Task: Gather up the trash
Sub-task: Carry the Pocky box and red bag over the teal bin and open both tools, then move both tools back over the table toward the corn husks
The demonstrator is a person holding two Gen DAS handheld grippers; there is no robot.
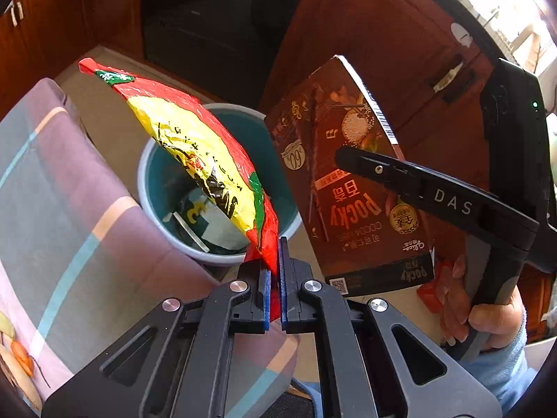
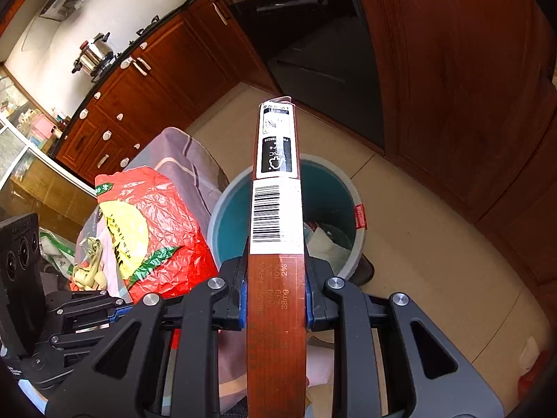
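My left gripper (image 1: pixel 275 278) is shut on the corner of a crinkled red and yellow snack bag (image 1: pixel 205 160), which hangs over the teal trash bin (image 1: pixel 153 188). My right gripper (image 2: pixel 275 299) is shut on the narrow sides of a brown Pocky box (image 2: pixel 276 209), held above the same bin (image 2: pixel 334 188). The left wrist view also has the box (image 1: pixel 348 191) at the right, with the right gripper (image 1: pixel 351 160) around it and a hand (image 1: pixel 484 317) on its handle. The bag (image 2: pixel 153 230) and the left gripper (image 2: pixel 115 308) sit at the left of the right wrist view. Paper scraps lie inside the bin.
A chair with a striped purple cover (image 1: pixel 69 209) stands left of the bin. Brown kitchen cabinets (image 2: pixel 167 69) and a dark oven (image 2: pixel 313 35) run behind. An open cabinet door (image 1: pixel 383 52) is at the right. The floor is beige tile (image 2: pixel 435 244). A pot (image 2: pixel 94 54) sits on the stove.
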